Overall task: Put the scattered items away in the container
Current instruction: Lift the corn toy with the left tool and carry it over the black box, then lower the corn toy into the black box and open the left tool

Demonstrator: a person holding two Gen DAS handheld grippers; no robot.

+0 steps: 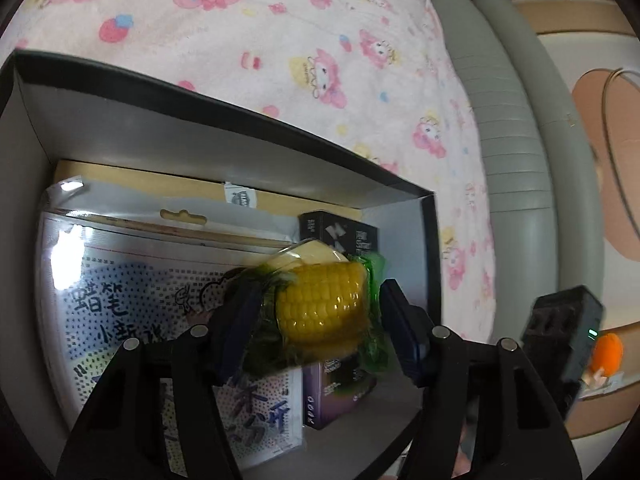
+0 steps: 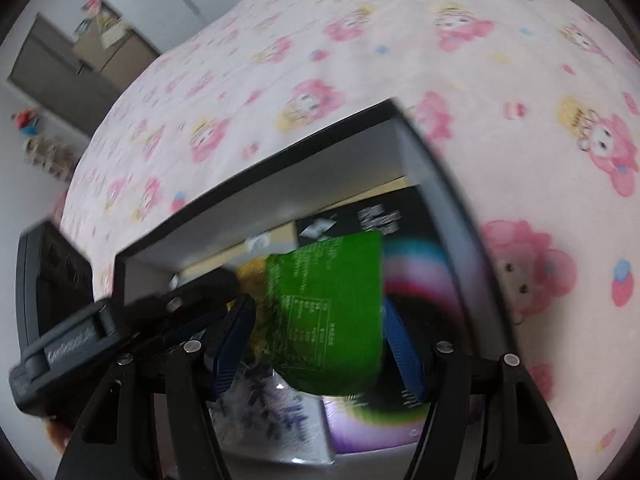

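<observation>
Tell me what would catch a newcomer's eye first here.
The bright yellow packaged corn cob, in green-edged wrap, sits between the left gripper fingers above the open black box. Behind the box spreads a pink cartoon-print blanket. Inside lies a bead-board packet with blue lettering.

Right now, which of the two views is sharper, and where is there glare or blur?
Left wrist view: sharp; the corn packet in the left gripper reads clearly, with white glare on the plastic-wrapped card in the box. Right wrist view: motion-blurred throughout; the green packet's print and the bedsheet pattern are smeared. Both views bend straight edges.
</observation>
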